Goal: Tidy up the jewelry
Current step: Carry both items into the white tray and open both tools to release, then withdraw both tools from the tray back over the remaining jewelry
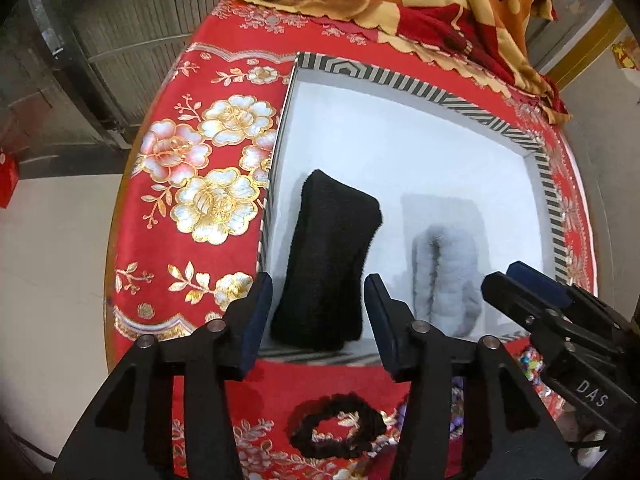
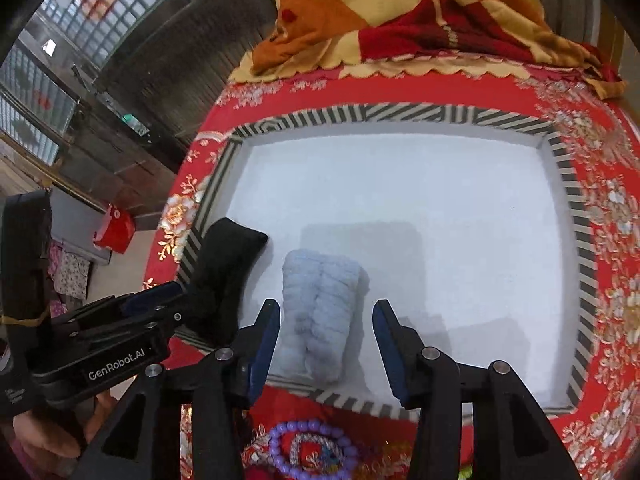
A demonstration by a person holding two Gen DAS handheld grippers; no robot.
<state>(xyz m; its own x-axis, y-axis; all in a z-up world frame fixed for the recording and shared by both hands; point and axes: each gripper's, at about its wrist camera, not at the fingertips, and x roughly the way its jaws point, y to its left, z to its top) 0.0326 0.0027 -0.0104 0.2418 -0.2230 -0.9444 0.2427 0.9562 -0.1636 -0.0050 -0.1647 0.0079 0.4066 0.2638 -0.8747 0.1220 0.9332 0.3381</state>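
Red cloth (image 1: 192, 248) with gold and white flowers covers the round table, and a patterned blanket (image 2: 360, 8) is heaped at its far edge. On the cloth sits a shallow white tray (image 2: 400, 184) with a black-and-white striped rim.

Done so far, as far as can be judged: two items lie inside the tray along its near edge. A black fuzzy band (image 1: 328, 264) lies at the near left corner, just beside the left rim. A pale blue fuzzy band (image 2: 320, 312) lies next to it, close but apart.

The left gripper (image 1: 318, 312) stands over the black band with jaws spread on either side of it, pads clear of the fabric, holding nothing. The right gripper (image 2: 326, 344) likewise straddles the blue band with jaws parted and nothing gripped. Both items appear released.

Outstanding: a dark scrunchie (image 1: 332, 428) lies on the cloth outside the near rim, and a purple bead bracelet (image 2: 312, 444) lies there too, with other small coloured pieces beside it, too blurred to identify. Most of the tray floor is unoccupied, so the task looks to be at an early stage.
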